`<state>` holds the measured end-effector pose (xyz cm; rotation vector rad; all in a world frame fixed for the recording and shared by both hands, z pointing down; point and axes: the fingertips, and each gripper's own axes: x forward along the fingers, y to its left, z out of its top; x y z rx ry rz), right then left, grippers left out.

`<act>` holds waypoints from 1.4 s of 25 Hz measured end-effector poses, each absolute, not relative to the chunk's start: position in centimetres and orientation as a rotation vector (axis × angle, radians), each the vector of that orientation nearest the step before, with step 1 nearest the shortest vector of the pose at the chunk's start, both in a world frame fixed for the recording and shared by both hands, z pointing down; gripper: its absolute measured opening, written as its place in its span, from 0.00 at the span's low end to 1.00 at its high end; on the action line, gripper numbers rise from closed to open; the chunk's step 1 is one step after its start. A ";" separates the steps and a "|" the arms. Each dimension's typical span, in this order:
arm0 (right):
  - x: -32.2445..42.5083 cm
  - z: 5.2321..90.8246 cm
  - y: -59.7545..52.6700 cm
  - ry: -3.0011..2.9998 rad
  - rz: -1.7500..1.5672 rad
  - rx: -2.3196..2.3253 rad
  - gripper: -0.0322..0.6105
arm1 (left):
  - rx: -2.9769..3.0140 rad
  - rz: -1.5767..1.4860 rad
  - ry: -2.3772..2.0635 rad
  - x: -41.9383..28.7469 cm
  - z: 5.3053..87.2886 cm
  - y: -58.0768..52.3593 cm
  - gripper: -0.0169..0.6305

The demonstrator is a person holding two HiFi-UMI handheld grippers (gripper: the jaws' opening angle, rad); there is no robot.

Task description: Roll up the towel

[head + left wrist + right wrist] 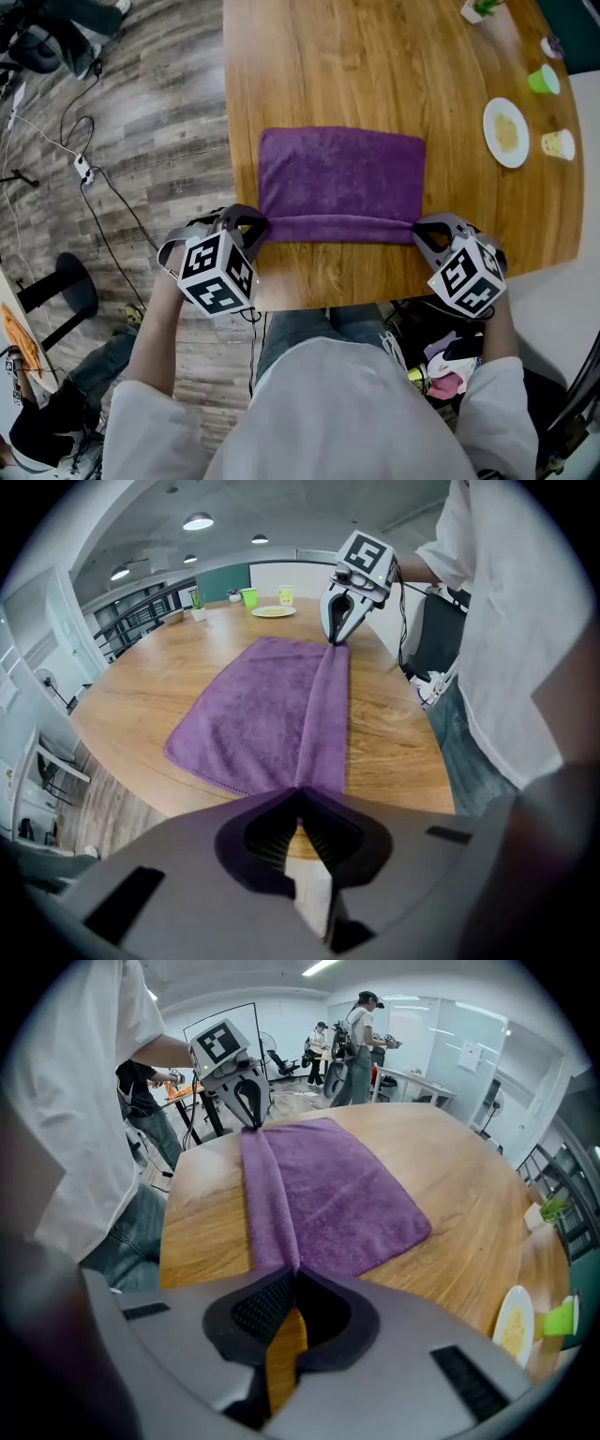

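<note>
A purple towel [342,178] lies by the tabletop's [375,66] near edge. The left gripper [262,226] and right gripper [418,229] each have their fingers clamped on the ends of its folded-over edge.

The purple towel [341,178] lies flat on the wooden bench [375,66], with its near edge folded over into 1 narrow band, pinched at both ends.

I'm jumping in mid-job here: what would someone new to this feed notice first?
The purple towel lies flat in the middle of the wooden table, its near edge turned over into a narrow roll. The left gripper and right gripper each pinch one end of that roll, jaws shut on it. A plate and a green cup sit off at the table's far right.
</note>
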<state>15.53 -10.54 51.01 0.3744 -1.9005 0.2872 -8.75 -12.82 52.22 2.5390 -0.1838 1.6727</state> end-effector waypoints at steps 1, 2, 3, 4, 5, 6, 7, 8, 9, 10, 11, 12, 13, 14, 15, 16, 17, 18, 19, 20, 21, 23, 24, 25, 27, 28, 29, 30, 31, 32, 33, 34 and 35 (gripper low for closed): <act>15.5 51.0 -10.6 -1.903 0.284 0.381 0.08 | 2.542 1.665 -0.189 -8.8 52.2 -12.9 0.06; 15.6 50.9 -10.7 -1.905 0.280 0.389 0.08 | 2.544 1.657 -0.194 -8.8 52.2 -12.9 0.07; 15.6 50.8 -10.8 -1.907 0.275 0.397 0.09 | 2.546 1.647 -0.202 -8.8 52.0 -13.0 0.08; 15.7 50.6 -10.8 -1.909 0.269 0.406 0.09 | 2.548 1.635 -0.214 -8.9 51.9 -13.1 0.09; 15.7 50.4 -10.9 -1.911 0.264 0.414 0.11 | 2.552 1.625 -0.228 -9.0 51.6 -13.2 0.11; 15.8 50.1 -10.9 -1.913 0.257 0.422 0.12 | 2.556 1.617 -0.245 -9.2 51.3 -13.3 0.12; 15.9 49.8 -10.9 -1.915 0.251 0.429 0.13 | 2.562 1.612 -0.261 -9.3 50.9 -13.4 0.12; 15.9 49.5 -10.8 -1.917 0.244 0.434 0.14 | 2.569 1.609 -0.275 -9.4 50.5 -13.4 0.12; 15.9 49.2 -10.7 -1.919 0.237 0.437 0.14 | 2.578 1.606 -0.283 -9.4 50.0 -13.2 0.13; 15.9 48.9 -10.5 -1.921 0.230 0.438 0.15 | 2.588 1.604 -0.285 -9.4 49.6 -12.9 0.13; 15.8 48.6 -10.2 -1.923 0.221 0.437 0.15 | 2.598 1.604 -0.280 -9.2 49.3 -12.5 0.13; 15.7 48.3 -9.8 -1.924 0.210 0.435 0.16 | 2.607 1.607 -0.272 -8.9 49.0 -12.0 0.13; 15.6 48.0 -9.5 -1.925 0.196 0.432 0.16 | 2.616 1.613 -0.263 -8.6 48.8 -11.4 0.13; 15.4 47.8 -9.1 -1.924 0.184 0.428 0.17 | 2.622 1.620 -0.254 -8.3 48.7 -10.9 0.14; 15.3 47.6 -8.7 -1.924 0.174 0.421 0.17 | 2.625 1.625 -0.246 -8.1 48.7 -10.4 0.14; 15.1 47.7 -8.4 -1.922 0.166 0.409 0.17 | 2.623 1.632 -0.237 -7.9 48.8 -9.9 0.14; 15.0 47.9 -7.9 -1.916 0.159 0.391 0.17 | 2.619 1.640 -0.227 -7.7 49.1 -9.6 0.14; 14.9 48.3 -7.5 -1.906 0.151 0.372 0.17 | 2.615 1.652 -0.219 -7.6 49.4 -9.3 0.14; 14.9 48.7 -7.1 -1.895 0.142 0.355 0.17 | 2.612 1.666 -0.213 -7.6 49.8 -9.0 0.14; 14.9 49.2 -6.9 -1.885 0.132 0.343 0.17 | 2.612 1.679 -0.210 -7.6 50.2 -8.9 0.14; 14.8 49.6 -6.8 -1.879 0.125 0.338 0.16 | 2.613 1.689 -0.208 -7.7 50.5 -8.8 0.14; 14.7 50.3 -6.9 -1.876 0.116 0.338 0.16 | 2.613 1.704 -0.201 -7.8 51.0 -8.8 0.13; 14.8 50.6 -7.0 -1.874 0.111 0.337 0.16 | 2.611 1.709 -0.197 -7.9 51.3 -8.8 0.13; 14.8 50.9 -7.1 -1.870 0.106 0.333 0.15 | 2.609 1.715 -0.192 -7.9 51.5 -8.8 0.13; 15.0 51.4 -7.4 -1.866 0.098 0.325 0.15 | 2.605 1.725 -0.184 -7.9 52.0 -9.0 0.13; 15.1 51.6 -7.5 -1.867 0.096 0.325 0.14 | 2.604 1.729 -0.181 -7.8 52.2 -9.1 0.13; 15.1 51.7 -7.6 -1.870 0.094 0.326 0.13 | 2.603 1.732 -0.180 -7.8 52.5 -9.2 0.13; 15.2 51.8 -7.7 -1.873 0.094 0.329 0.13 | 2.602 1.733 -0.179 -7.7 52.7 -9.3 0.13; 15.2 52.0 -7.8 -1.875 0.094 0.331 0.12 | 2.600 1.733 -0.178 -7.6 52.9 -9.4 0.13; 15.3 52.1 -7.8 -1.877 0.093 0.333 0.12 | 2.599 1.733 -0.176 -7.6 53.0 -9.5 0.13; 15.3 52.1 -7.8 -1.877 0.092 0.336 0.11 | 2.598 1.732 -0.175 -7.6 53.0 -9.5 0.13; 15.3 52.1 -7.8 -1.877 0.089 0.339 0.10 | 2.598 1.732 -0.175 -7.6 53.0 -9.5 0.12; 15.2 52.1 -7.8 -1.875 0.086 0.344 0.10 | 2.599 1.732 -0.175 -7.6 53.0 -9.5 0.11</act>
